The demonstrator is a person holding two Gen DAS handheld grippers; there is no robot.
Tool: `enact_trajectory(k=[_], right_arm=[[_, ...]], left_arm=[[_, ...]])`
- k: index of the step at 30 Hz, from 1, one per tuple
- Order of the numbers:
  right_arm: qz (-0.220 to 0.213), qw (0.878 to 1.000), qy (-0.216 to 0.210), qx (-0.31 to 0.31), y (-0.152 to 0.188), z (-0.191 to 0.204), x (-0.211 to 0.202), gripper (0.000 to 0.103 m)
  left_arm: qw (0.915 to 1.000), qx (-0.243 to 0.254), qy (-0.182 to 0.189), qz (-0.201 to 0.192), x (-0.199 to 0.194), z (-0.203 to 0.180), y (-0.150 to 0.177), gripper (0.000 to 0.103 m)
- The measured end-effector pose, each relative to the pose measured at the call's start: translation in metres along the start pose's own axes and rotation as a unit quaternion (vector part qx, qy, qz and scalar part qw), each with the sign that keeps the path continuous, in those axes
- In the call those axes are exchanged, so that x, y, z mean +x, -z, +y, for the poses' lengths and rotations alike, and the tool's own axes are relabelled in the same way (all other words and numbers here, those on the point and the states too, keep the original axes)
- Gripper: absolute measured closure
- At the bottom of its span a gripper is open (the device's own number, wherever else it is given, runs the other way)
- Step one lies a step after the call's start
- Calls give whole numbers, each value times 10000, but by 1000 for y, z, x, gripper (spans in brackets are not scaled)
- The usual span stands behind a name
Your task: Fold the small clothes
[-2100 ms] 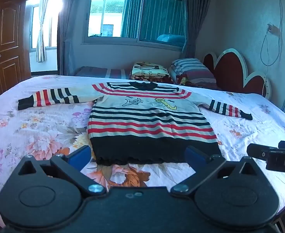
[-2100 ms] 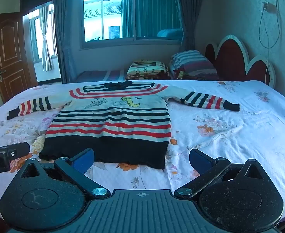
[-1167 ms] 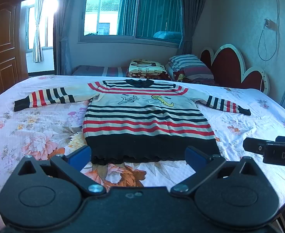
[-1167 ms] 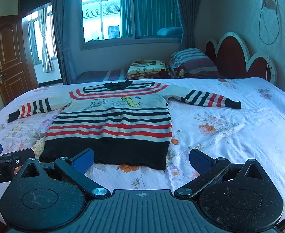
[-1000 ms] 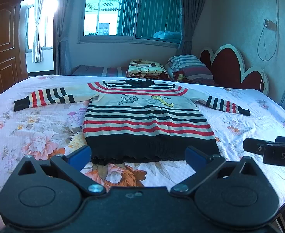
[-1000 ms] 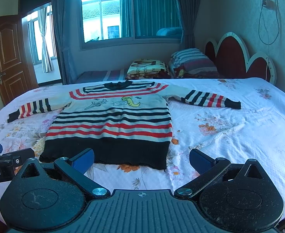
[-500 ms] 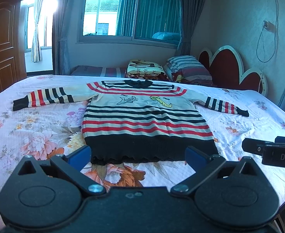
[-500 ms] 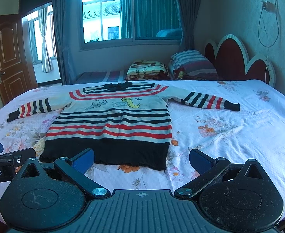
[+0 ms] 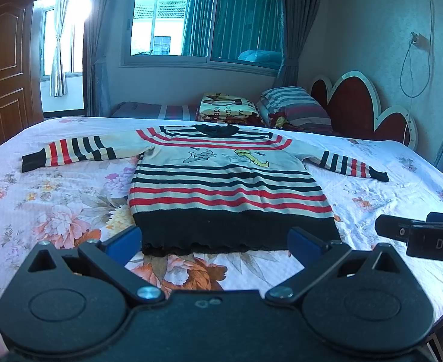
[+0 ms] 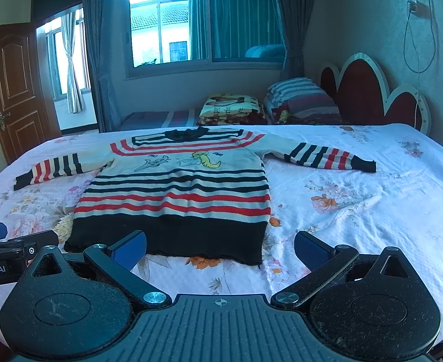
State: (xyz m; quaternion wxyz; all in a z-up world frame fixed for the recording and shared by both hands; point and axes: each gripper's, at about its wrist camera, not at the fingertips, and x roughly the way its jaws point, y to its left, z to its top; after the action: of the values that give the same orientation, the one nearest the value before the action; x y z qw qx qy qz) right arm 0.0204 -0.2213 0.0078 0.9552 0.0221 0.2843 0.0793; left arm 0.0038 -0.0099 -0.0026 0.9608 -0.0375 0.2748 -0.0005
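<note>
A small knitted sweater (image 9: 227,187) in cream with red and black stripes, a deep black hem band and a cartoon print on the chest lies face up and flat in the middle of the pink floral bedsheet (image 9: 55,211), collar toward the window, both sleeves stretched out sideways. The left gripper (image 9: 214,239) hovers just short of the hem with its blue-padded fingers spread wide and nothing between them; the right gripper (image 10: 220,246) does likewise near the hem's right corner, equally empty. No fold has been made. The knit looks soft, light and limp (it will likely sag and stretch rather than hold a line), so a pinch through a full thickness of fabric seems wise. The striped cuff (image 10: 364,164) of each sleeve, or the shoulder seam, looks the best place to take hold for folding sleeves inward.
</note>
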Motion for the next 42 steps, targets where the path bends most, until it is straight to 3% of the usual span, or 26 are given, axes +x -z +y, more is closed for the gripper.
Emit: enact_trajectory(k=[42], right_arm=[[-16, 10000, 42, 16, 6, -1, 3, 0]], left_arm=[[9999, 98, 62, 125, 4, -2, 6, 1]])
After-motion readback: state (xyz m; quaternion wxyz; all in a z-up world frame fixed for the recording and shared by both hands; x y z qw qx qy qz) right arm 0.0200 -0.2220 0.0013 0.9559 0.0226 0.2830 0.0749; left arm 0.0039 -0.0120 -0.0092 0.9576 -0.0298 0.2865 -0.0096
